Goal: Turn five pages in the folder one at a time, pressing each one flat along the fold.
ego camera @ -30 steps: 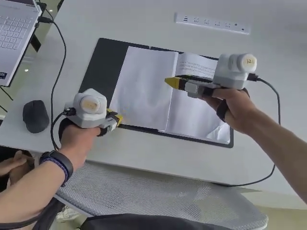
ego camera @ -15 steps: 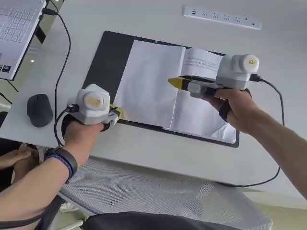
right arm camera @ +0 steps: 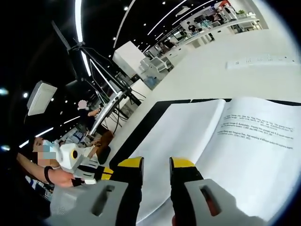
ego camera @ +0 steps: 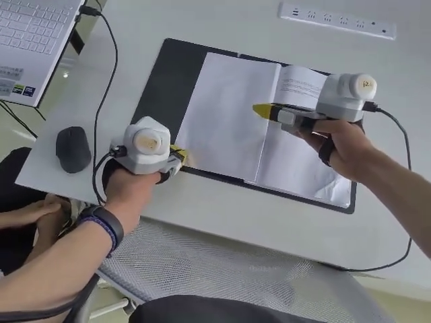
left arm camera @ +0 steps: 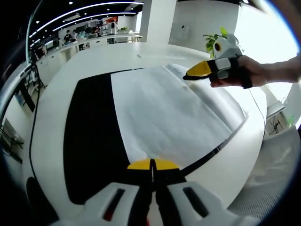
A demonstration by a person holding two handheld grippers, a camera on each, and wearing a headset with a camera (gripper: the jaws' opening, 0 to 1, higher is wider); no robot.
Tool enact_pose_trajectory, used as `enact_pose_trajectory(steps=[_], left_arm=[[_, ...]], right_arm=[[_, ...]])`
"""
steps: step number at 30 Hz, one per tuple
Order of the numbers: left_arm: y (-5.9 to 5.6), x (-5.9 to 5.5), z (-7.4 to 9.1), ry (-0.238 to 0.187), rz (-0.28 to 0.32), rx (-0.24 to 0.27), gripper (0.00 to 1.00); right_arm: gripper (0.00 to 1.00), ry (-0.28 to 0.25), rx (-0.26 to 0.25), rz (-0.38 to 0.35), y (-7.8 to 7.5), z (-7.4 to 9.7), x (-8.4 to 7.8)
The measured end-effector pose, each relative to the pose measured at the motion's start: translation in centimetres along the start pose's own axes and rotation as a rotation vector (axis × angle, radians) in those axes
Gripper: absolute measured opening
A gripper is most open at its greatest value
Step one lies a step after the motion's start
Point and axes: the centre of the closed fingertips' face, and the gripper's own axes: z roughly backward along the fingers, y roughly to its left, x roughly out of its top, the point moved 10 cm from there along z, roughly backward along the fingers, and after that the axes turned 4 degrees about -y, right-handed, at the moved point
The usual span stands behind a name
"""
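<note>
Folder [ego camera: 161, 87] lies open on the white tabletop [ego camera: 222, 205], near its front edge, with the black cover exposed on the view's left. Blank page [ego camera: 229, 114] covers the left half up to the fold. Printed page [ego camera: 300, 168] is on the right half, text lines at its top.

Left tongs [left arm camera: 151, 164] are closed tip to tip, right at the blank page's near corner by the folder's front edge. Can't tell if paper is caught between them.

Right tongs [right arm camera: 156, 164] have a narrow gap with nothing in it. They are held over the printed page close to the fold, tips pointing toward the blank page. Can't tell if they touch the paper.

Further out: mouse [ego camera: 73, 148] left of the folder, laptop [ego camera: 34, 40] at the far left corner, power strip [ego camera: 337, 20] beyond the folder, mesh chair [ego camera: 236, 269] under the front edge.
</note>
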Motion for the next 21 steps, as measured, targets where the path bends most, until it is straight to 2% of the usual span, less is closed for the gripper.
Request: enact_pose_trajectory(steps=[4, 11, 16, 21], left_arm=[[0.1, 0.1, -0.1, 0.010, -0.017, -0.010, 0.00], [0.2, 0.1, 0.0, 0.008, -0.006, -0.013, 0.00], [0.0, 0.2, 0.2, 0.006, -0.001, -0.009, 0.00], [0.0, 0.3, 0.3, 0.008, -0.001, -0.015, 0.00]], right_arm=[[0.13, -0.002, 0.010, -0.014, -0.6, -0.2, 0.0], [0.06, -0.028, 0.019, -0.046, -1.4, -0.5, -0.1], [0.00, -0.002, 0.015, -0.047, -2.6, -0.7, -0.9], [0.00, -0.028, 0.032, -0.093, -2.9, -0.5, -1.1]])
